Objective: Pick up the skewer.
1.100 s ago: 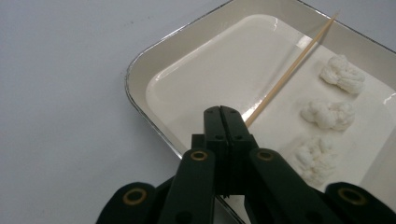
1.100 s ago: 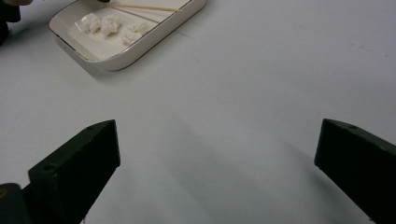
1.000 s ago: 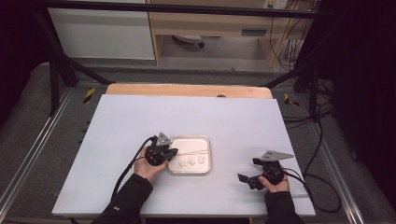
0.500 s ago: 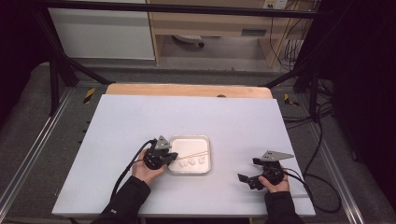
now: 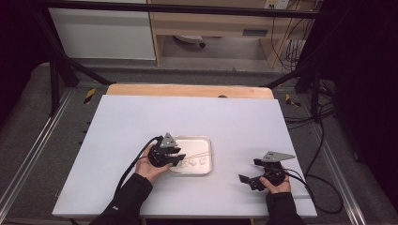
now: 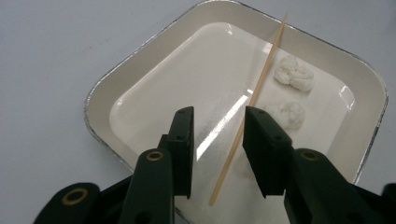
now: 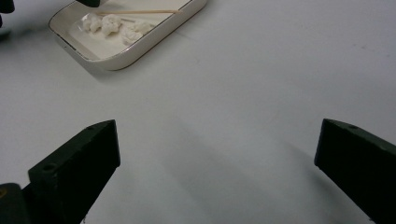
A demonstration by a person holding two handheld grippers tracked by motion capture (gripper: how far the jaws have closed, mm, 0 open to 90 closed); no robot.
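Now left gripper (image 6: 217,154) jaws just opened, part open, holding nothing; thin wooden stick (image 6: 252,100) lies between them, long way pointing to far rim of shiny white square tray (image 6: 100,93)

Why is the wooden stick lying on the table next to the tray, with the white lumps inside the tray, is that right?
Not quite. The wooden stick lies inside the tray, its far end resting on the rim, as the left gripper view shows. The white lumps are indeed inside the tray.
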